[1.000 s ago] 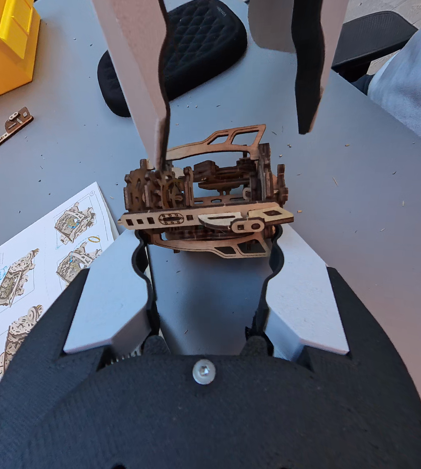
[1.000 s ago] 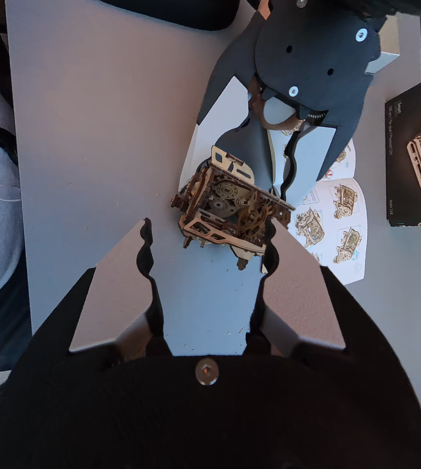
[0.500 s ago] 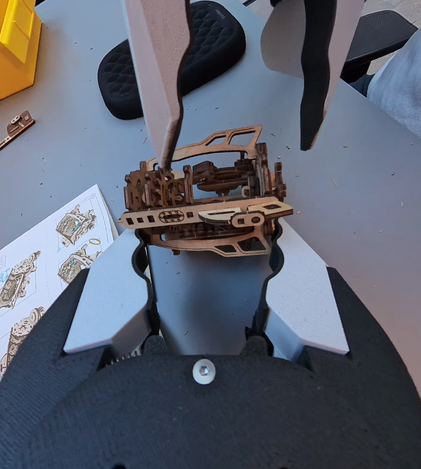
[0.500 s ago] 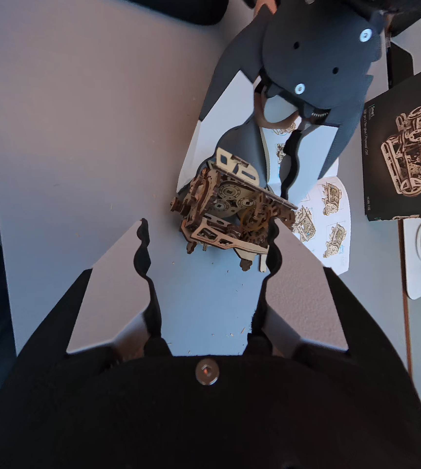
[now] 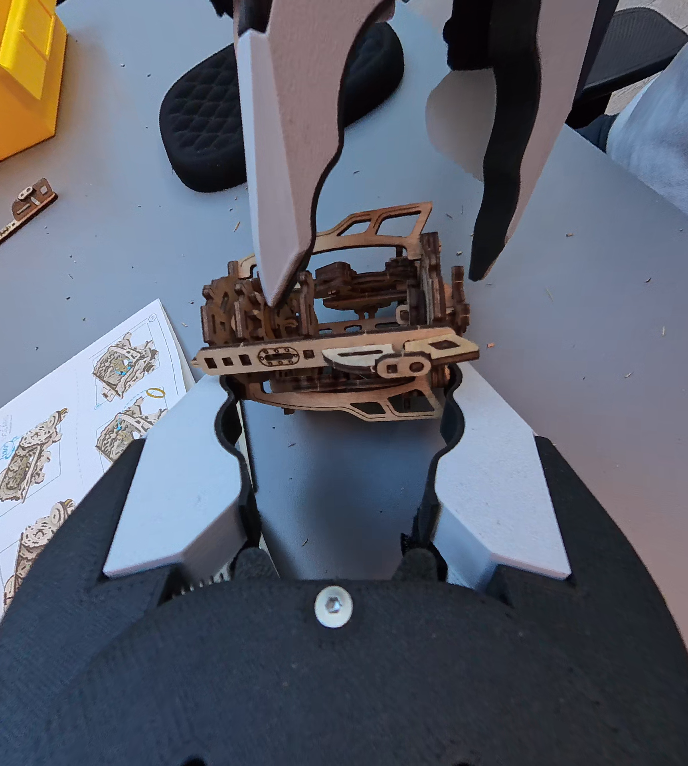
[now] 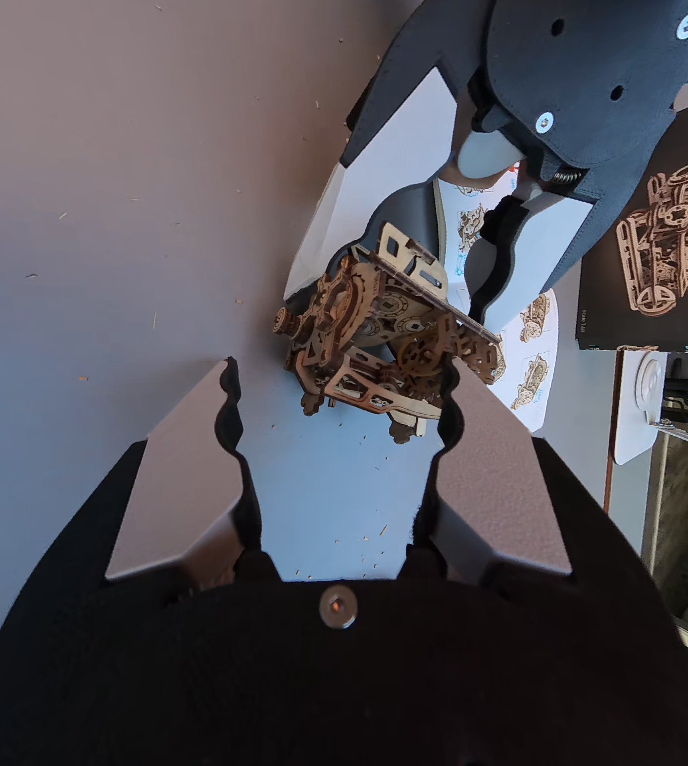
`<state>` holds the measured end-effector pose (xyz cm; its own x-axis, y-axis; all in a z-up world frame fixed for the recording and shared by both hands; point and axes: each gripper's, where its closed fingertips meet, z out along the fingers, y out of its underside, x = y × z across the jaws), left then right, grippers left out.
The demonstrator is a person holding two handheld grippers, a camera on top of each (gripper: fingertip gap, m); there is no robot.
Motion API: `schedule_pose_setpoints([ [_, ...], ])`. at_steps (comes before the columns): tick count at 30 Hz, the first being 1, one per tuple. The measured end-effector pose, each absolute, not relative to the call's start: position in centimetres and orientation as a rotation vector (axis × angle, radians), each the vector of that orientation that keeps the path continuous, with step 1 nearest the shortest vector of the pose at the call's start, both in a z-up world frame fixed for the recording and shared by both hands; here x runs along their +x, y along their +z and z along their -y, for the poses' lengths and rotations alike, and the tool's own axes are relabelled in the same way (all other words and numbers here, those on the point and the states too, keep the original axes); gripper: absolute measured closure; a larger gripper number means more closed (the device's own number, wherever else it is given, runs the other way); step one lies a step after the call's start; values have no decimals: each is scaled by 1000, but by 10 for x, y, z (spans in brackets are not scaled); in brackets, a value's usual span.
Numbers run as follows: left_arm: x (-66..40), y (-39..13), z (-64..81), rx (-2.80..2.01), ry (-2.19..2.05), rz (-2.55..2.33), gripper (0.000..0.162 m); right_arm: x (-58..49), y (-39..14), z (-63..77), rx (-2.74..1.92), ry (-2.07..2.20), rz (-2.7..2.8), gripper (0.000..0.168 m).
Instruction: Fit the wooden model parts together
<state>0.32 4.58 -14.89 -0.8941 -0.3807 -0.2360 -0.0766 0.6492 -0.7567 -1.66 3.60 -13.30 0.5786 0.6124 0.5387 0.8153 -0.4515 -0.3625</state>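
The wooden model (image 5: pixel 334 331), a laser-cut frame full of gears, is held just over the grey table (image 5: pixel 583 373). My left gripper (image 5: pixel 340 393) is shut on its lower frame, one fingertip at each end. My right gripper (image 5: pixel 379 286) comes down from above, open. One of its fingertips (image 5: pixel 278 290) presses on the gears at the model's left end, and the other hangs free past the right end. In the right wrist view the model (image 6: pixel 375 340) is tilted, my right gripper (image 6: pixel 340 369) is open beside it, and the left gripper (image 6: pixel 388 306) straddles it from behind.
An instruction sheet (image 5: pixel 64 435) lies to the left. A small loose wooden part (image 5: pixel 19 215) and a yellow bin (image 5: pixel 2 83) are at the far left. A black padded rest (image 5: pixel 209 124) is behind. A black box (image 6: pixel 665 257) stands beyond the sheet. A person's sleeve (image 5: pixel 674 124) is at the right. Left and right tips are no more than a few centimetres apart.
My right gripper has come lower and closer to the model, and its fingertip has slid a little along the gears. The left gripper and the model have barely moved.
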Motion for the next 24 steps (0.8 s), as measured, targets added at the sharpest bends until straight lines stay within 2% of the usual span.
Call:
schedule_pose_setpoints([
  [10,9,-153,-44,-413,-1131,-2472,59,-11,-134,-38,-2224,-500,1094,72],
  [24,16,-151,-43,-443,-1118,-2459,62,-3,-134,-37,-2245,-531,1063,72],
])
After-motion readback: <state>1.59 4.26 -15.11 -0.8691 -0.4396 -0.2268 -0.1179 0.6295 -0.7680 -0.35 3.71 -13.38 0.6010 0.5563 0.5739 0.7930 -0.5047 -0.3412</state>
